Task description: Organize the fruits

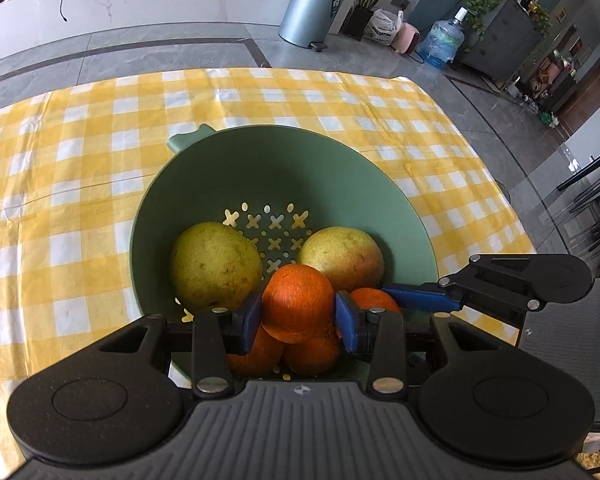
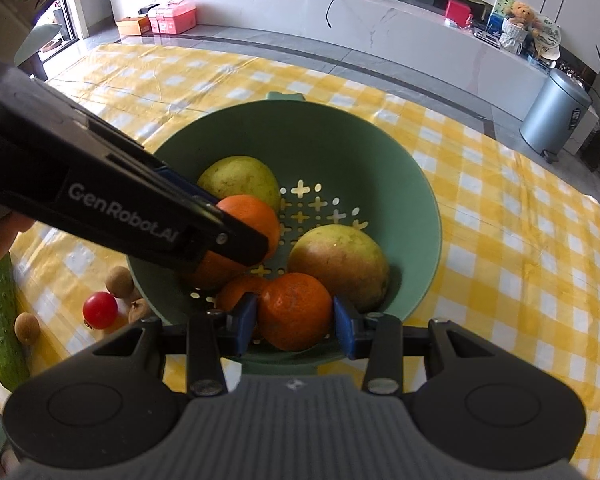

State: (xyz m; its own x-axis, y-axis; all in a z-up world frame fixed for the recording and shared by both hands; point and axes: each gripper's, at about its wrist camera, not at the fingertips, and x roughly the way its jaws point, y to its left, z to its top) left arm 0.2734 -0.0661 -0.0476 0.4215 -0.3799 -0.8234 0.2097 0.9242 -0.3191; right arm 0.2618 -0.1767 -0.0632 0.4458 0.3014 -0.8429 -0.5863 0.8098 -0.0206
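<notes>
Yellow checked cloth [image 1: 80,160] covers the table. Only the right view shows a cucumber [image 2: 0,320] and a red tomato [image 2: 100,309] beside the green bowl [image 2: 380,152]. Two pears and some oranges lie in the bowl. The left gripper [image 1: 299,316] pinches one orange [image 1: 296,300] over it, and the right gripper [image 2: 295,318] pinches another orange [image 2: 294,312].

Four oranges [image 2: 294,312], two pears [image 2: 340,264], one colander [image 2: 380,168]

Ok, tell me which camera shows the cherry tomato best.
The right wrist view. The cherry tomato lies in plain sight on the checked cloth, left of the green colander, among small brown fruits. The left wrist view does not show it at all.
</notes>
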